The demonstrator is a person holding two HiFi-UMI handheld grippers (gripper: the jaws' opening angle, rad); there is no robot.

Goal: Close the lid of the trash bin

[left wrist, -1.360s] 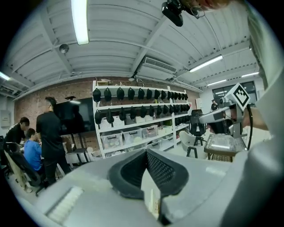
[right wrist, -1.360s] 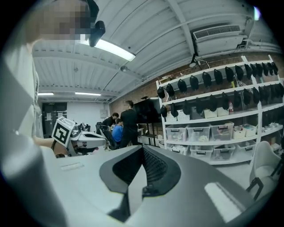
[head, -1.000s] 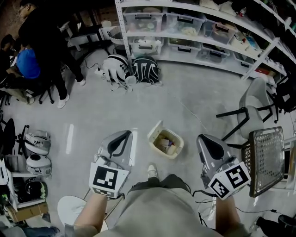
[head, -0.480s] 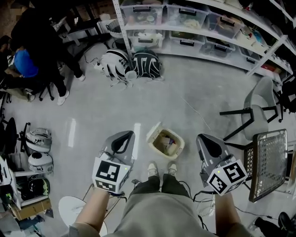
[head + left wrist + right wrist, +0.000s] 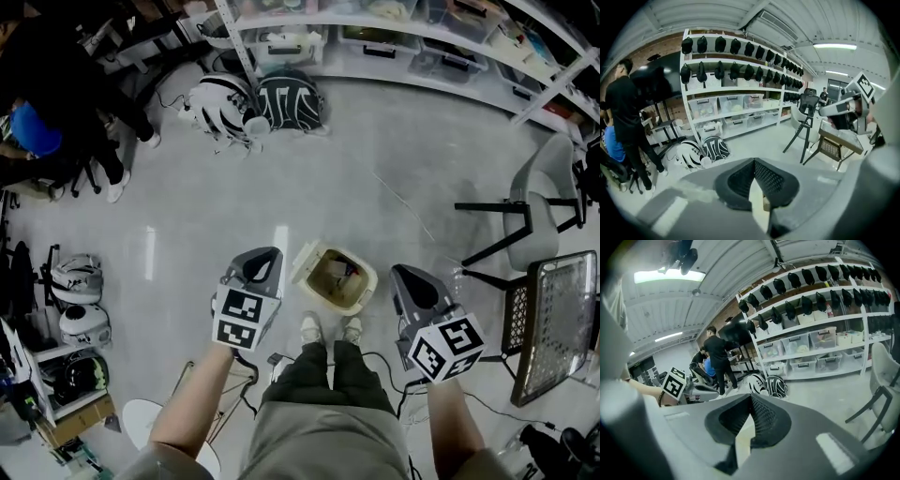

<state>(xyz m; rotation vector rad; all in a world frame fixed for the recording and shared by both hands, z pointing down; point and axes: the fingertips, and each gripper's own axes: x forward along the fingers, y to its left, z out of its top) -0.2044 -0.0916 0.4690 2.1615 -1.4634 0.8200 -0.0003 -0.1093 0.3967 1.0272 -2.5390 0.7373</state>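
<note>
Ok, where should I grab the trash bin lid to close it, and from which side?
Probably its free upper edge. The lid stands open along the left side of the bin, next to the left gripper, so come from the left with that gripper and swing it rightward over the opening.

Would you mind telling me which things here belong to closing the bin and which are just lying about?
For the job: small cream trash bin, its raised cream lid, left gripper, right gripper (both shut, empty).
Lying about: two black-and-white striped items by the shelves, grey plastic chair, metal mesh table, white helmets far left.
</note>
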